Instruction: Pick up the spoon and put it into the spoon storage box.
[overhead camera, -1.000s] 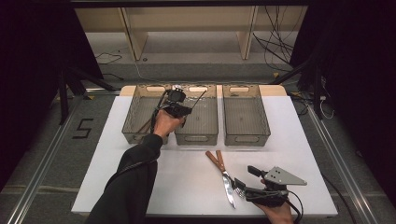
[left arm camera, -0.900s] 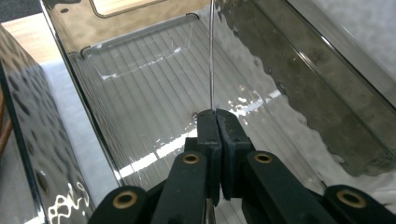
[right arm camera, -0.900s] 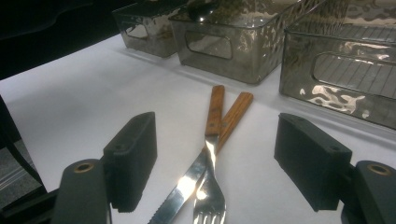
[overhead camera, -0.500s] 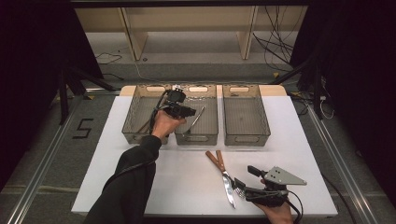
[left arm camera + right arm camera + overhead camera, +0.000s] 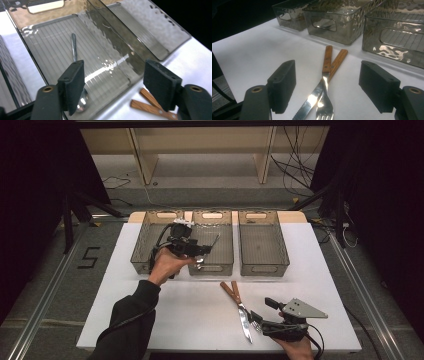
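Note:
A metal spoon (image 5: 73,48) lies loose on the ribbed floor of the middle grey bin (image 5: 45,50), bowl toward the near end. My left gripper (image 5: 116,77) hovers over that near end; its jaws have just been opening and hold nothing. From above, the left gripper (image 5: 204,251) hangs at the bin's near left corner, the spoon (image 5: 214,241) just beyond it. A knife (image 5: 312,98) and a fork (image 5: 325,110) with wooden handles lie crossed on the white table. My right gripper (image 5: 329,77) stands open around their metal ends, touching neither.
Three see-through grey bins stand side by side at the back: left bin (image 5: 150,245), middle bin (image 5: 222,266), right bin (image 5: 262,245). The white tabletop (image 5: 190,315) ends close behind my right gripper (image 5: 262,316). Dark floor and shelving surround the table.
The left gripper's jaws have parted and let go of the spoon, which now lies in the middle bin. The left hand has drawn back toward the near side and risen slightly. The right gripper has not moved.

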`<state>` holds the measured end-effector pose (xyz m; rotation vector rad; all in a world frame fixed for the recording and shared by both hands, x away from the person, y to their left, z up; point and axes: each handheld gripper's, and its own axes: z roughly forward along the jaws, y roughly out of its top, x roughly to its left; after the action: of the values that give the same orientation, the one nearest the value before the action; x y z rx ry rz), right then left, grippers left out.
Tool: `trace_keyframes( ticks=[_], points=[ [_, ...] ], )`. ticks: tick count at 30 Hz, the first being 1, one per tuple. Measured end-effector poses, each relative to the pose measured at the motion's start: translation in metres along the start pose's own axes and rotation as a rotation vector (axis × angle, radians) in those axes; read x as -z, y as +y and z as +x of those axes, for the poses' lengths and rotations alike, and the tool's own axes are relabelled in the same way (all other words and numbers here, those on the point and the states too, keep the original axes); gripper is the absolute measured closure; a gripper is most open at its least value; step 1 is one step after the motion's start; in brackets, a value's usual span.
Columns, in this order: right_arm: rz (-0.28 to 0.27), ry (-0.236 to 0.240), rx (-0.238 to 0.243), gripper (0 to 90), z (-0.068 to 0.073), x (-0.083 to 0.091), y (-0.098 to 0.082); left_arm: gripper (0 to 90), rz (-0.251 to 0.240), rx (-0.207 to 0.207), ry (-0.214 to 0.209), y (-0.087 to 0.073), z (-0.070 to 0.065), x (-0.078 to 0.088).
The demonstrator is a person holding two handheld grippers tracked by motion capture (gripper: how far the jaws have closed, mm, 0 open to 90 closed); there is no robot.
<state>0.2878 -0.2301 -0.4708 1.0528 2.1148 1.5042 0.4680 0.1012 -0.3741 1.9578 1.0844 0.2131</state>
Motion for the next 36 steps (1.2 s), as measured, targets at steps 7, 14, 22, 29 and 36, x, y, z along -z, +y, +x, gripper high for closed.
trace_keyframes(
  ticks=[7, 14, 22, 29, 36],
  points=[
    [0.000, -0.002, -0.004, 30.3, 0.000, 0.000, 0.000, 27.9, -0.046, -0.003, -0.042, -0.030, -0.004, 0.020],
    [0.004, -0.003, -0.001, 30.4, 0.000, -0.001, 0.000, 27.1, -0.087, -0.002, -0.054, -0.058, -0.001, 0.036],
    [0.017, 0.001, -0.007, 30.4, 0.001, -0.004, -0.001, 23.8, -0.129, -0.046, -0.038, -0.076, -0.005, 0.048],
    [0.027, -0.005, -0.014, 30.4, 0.002, -0.005, 0.000, 21.1, -0.124, -0.041, -0.048, -0.108, -0.005, 0.045],
    [0.045, -0.003, -0.013, 30.5, 0.004, -0.011, 0.001, 19.8, -0.165, -0.052, -0.063, -0.128, -0.003, 0.048]
  ],
)
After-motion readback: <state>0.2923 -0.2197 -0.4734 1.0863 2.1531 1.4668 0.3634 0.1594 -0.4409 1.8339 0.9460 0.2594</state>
